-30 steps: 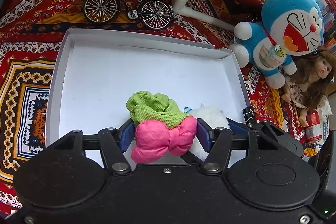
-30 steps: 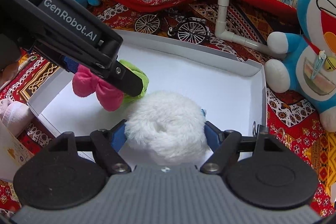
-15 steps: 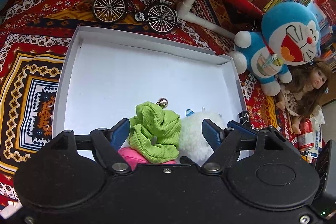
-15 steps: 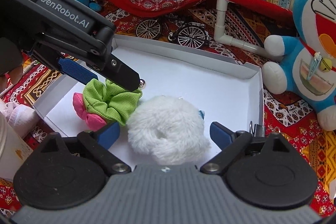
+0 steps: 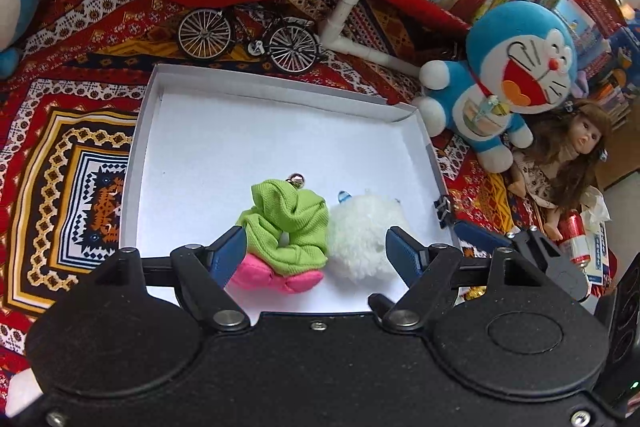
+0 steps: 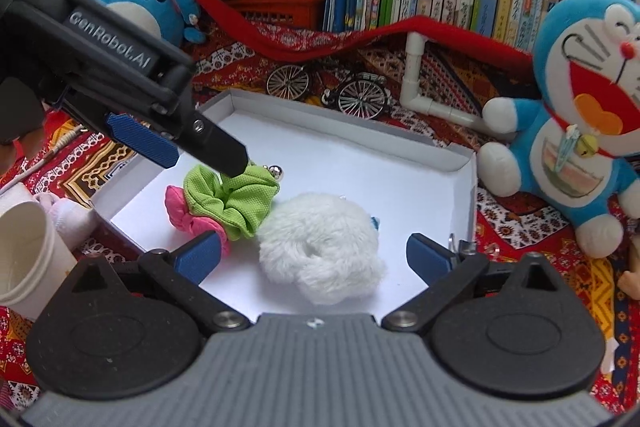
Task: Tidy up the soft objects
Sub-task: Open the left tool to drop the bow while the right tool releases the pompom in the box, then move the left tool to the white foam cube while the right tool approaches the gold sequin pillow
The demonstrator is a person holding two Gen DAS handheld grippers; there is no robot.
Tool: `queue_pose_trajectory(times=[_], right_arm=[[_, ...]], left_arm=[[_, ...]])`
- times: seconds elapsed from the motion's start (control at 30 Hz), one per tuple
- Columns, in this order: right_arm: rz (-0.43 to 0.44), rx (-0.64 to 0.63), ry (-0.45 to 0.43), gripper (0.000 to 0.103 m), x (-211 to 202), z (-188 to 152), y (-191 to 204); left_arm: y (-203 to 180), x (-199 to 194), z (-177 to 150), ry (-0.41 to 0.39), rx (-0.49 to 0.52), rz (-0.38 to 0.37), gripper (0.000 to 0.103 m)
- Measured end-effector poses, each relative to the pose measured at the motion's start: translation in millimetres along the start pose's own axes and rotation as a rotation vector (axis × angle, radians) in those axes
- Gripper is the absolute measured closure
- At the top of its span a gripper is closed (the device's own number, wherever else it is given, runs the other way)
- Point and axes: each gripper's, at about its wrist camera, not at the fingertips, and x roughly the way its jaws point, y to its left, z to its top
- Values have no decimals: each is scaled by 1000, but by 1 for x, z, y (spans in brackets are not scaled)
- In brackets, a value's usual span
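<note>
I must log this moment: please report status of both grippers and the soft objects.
Left gripper open, right gripper open. Green fabric scrunchie, pink fabric scrunchie, white fluffy scrunchie lying in white cardboard tray. Nothing obstructing.

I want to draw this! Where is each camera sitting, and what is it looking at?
Left wrist: sits on the left gripper, looking forward and down into the white box; its own open blue fingers show.
Right wrist: sits on the right gripper, facing the same box from the right; its open fingers and the left gripper show.
Shared: green scrunchie, pink scrunchie, white fluffy scrunchie, toy bicycle.
</note>
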Motion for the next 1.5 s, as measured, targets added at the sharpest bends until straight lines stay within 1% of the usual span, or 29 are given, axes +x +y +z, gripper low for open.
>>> queue_pose_trajectory(times=[0.2,0.37,0.47,0.63,0.73,0.87,1.07,1.23,1.5], right_arm=[[-14,-11,-63,0,-27,-5,6],[-26,-28,-111,0,-49,-12,12],[-34,-34,-141,0,-61,-19,13],[-44,-53,-183,0,-79,-31,18],[-46,-60,-203,0,-88,-37,22],[-55,-66,-229,0,-97,-45,26],[-57,-58,-250,0,-106,-55,28],[-65,-48,-263,0,-111,-63,28],[-64,-25,-258,0,-113,-72,24]], left_arm=[[-11,-22,-17,-26,47,-30,28],[-16,-44,-33,-72,89,-54,27],[-15,-55,-44,-95,95,-70,27],[-11,-69,-63,-150,120,-67,27],[-10,-75,-74,-172,140,-66,27],[-8,-84,-89,-196,154,-83,27],[-7,-93,-109,-237,184,-76,25],[-3,-96,-121,-250,197,-65,25],[2,-96,-131,-254,200,-53,25]])
